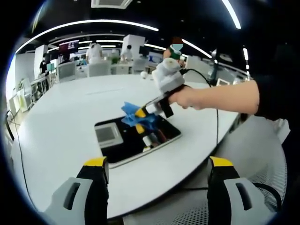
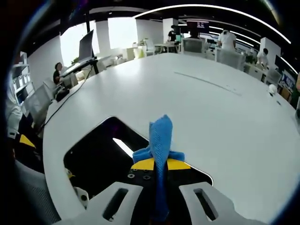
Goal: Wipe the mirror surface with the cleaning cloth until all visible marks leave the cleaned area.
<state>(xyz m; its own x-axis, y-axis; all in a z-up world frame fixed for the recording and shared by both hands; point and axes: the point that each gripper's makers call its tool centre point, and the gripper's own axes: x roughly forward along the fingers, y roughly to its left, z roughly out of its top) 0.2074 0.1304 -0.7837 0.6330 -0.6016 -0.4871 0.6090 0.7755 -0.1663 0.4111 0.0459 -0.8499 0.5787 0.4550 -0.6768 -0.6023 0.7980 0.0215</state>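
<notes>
A dark rectangular mirror [image 1: 123, 140] lies flat on the white table [image 1: 61, 122]. In the left gripper view, a person's hand holds my right gripper [image 1: 139, 120] over the mirror's far side, shut on a blue cleaning cloth [image 1: 136, 116] just above the glass. In the right gripper view the cloth [image 2: 160, 140] sticks up between the yellow-tipped jaws of my right gripper [image 2: 160, 165], with the mirror [image 2: 101, 157] beneath. My left gripper [image 1: 158, 164] hangs off the table's near edge, open and holding nothing.
A cable [image 1: 216, 126] runs from the right gripper over the table edge. Chairs, desks and monitors stand at the back, with people [image 1: 175, 48] behind the table. A mesh chair seat [image 1: 262, 173] is at the lower right.
</notes>
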